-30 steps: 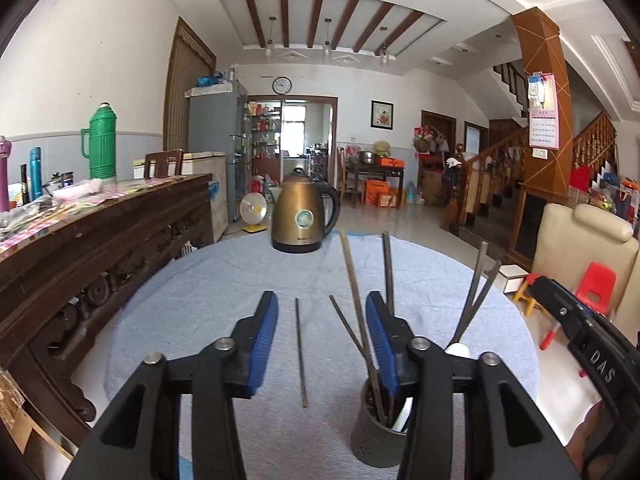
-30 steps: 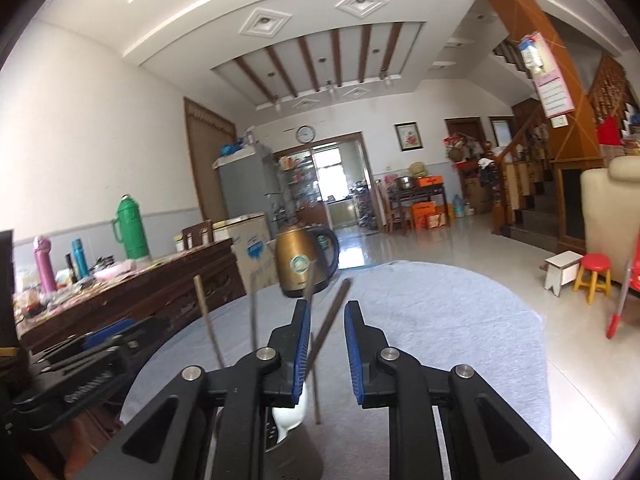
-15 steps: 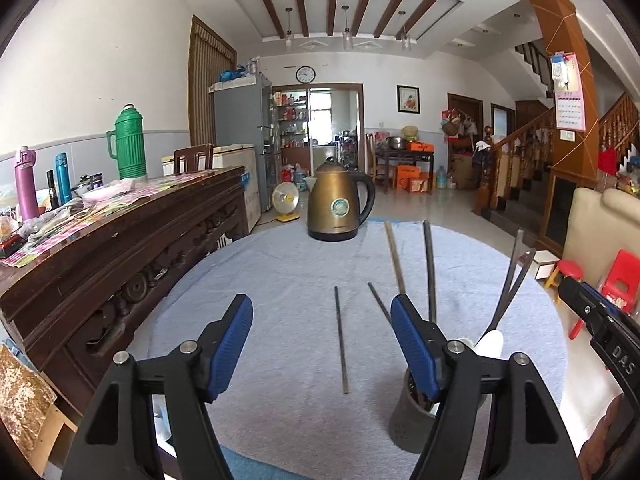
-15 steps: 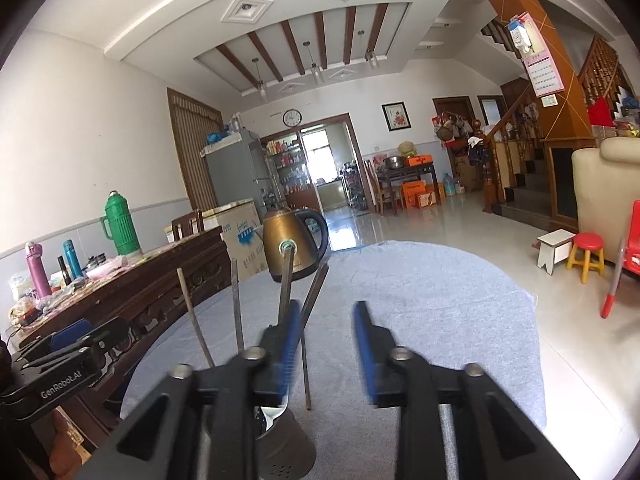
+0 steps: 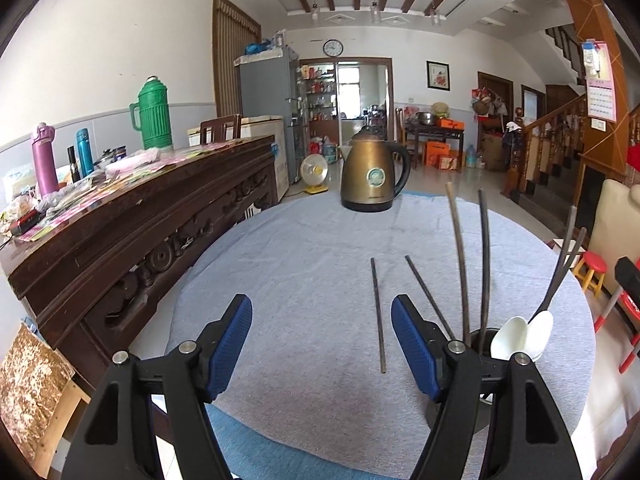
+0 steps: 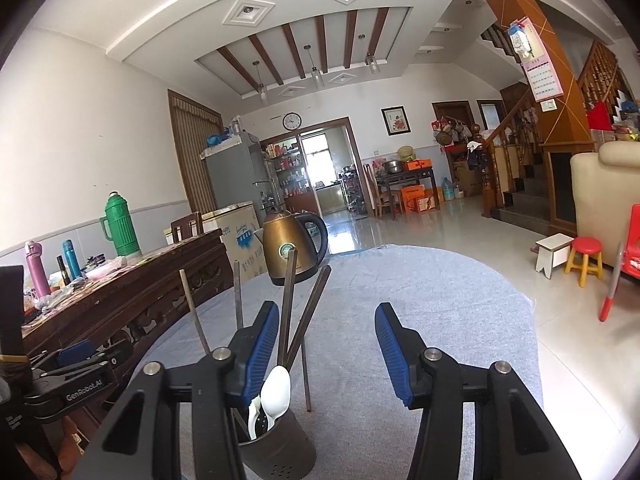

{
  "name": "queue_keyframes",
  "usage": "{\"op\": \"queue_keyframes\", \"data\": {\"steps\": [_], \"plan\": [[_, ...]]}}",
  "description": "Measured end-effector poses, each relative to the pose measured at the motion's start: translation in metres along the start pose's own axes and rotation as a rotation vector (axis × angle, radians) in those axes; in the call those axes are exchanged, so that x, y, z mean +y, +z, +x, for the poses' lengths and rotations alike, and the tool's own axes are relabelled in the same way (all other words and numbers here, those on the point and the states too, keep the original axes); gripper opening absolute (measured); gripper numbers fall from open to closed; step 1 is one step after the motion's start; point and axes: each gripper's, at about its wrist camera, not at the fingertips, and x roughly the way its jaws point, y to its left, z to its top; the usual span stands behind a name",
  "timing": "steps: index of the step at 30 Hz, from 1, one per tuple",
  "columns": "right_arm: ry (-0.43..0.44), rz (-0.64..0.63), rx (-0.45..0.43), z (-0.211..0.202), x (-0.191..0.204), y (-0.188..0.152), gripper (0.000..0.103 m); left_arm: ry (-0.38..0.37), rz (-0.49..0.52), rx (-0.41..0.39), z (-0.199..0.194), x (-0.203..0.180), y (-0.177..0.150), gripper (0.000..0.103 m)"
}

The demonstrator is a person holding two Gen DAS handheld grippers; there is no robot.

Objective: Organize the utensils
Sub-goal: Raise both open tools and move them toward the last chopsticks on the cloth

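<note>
Both tongs (image 5: 322, 344) (image 6: 326, 350) now spread wide, empty, loose chopstick (image 5: 378, 314) lying lengthwise, pointing toward kettle (image 5: 370, 178)

I see matt grey-blue woven cloth (image 5: 320, 248) covering the round counter, its weave fine and slightly fuzzy. The bronze-coloured metal kettle (image 5: 370, 178) looks brushed with a soft sheen, its black handle glossy plastic. My fingers (image 5: 232, 344) carry blue ribbed rubbery pads on matt black plastic arms with bright metal screws. The loose dark chopstick (image 5: 378, 314) on the cloth looks dull and smooth. In the right view the dark perforated metal holder (image 6: 280, 454) has a satin finish, and the white spoons (image 6: 276, 390) in it shine like glossy plastic or ceramic. The carved dark wooden sideboard (image 5: 160, 232) is polished, reflective on top.
</note>
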Motion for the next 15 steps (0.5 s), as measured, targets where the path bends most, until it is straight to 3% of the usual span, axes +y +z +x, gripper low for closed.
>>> {"op": "queue_keyframes", "data": {"steps": [9,15], "plan": [[-0.027,0.054,-0.003,-0.003,-0.015,0.004,0.053,0.023,-0.06,0.068,0.013,0.016,-0.005,0.073],[-0.055,0.131,0.045,0.003,-0.035,0.003,0.053,0.06,-0.08,0.117,0.025,0.028,-0.011,0.073]]}}
